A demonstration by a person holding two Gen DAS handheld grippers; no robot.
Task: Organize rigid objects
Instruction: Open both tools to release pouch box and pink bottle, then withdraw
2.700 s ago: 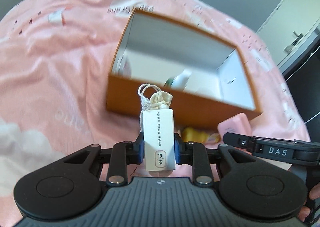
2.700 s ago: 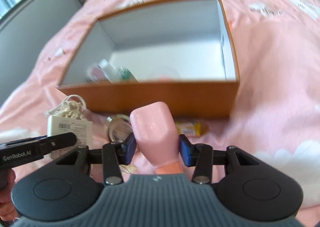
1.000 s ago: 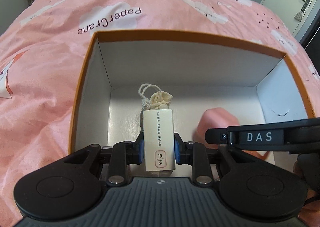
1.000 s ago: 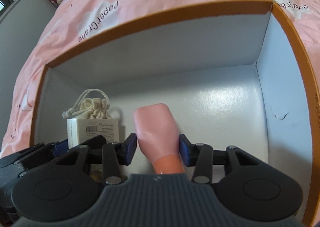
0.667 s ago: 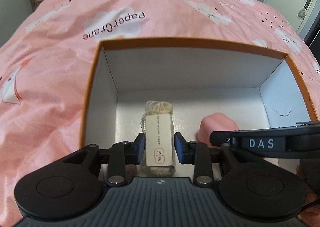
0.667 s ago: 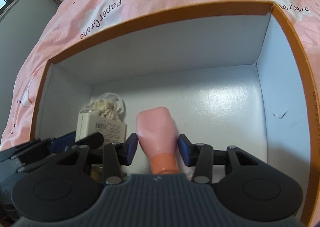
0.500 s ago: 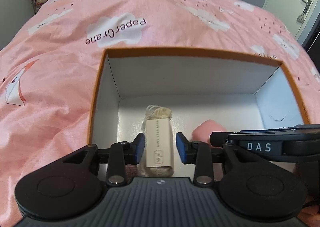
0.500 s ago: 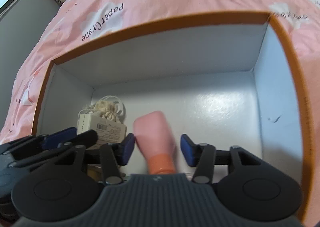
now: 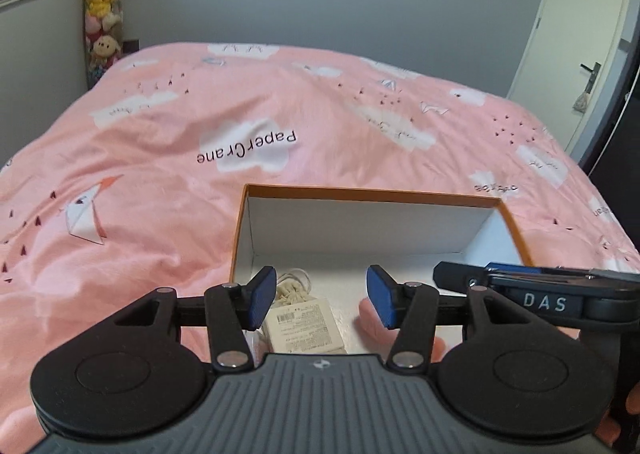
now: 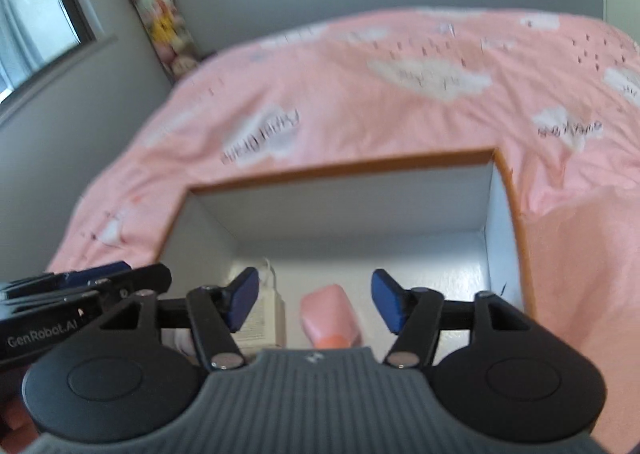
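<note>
While both sets of fingers are opening with nothing pressed between them, the two things lie on the floor of the orange box [image 9: 372, 194] on the bed [image 9: 160, 174]. The boxed pouch [image 9: 305, 324] lies flat just below and ahead of the left gripper [image 9: 321, 300], its long axis running away from the fingers, drawstring end farthest. The pink bottle [image 10: 330, 312] lies below the right gripper [image 10: 314, 300], its orange cap end toward the camera. Each gripper is nearest the thing under it, and both appear clear of the contents, so any next pick looks to lie outside the box.
</note>
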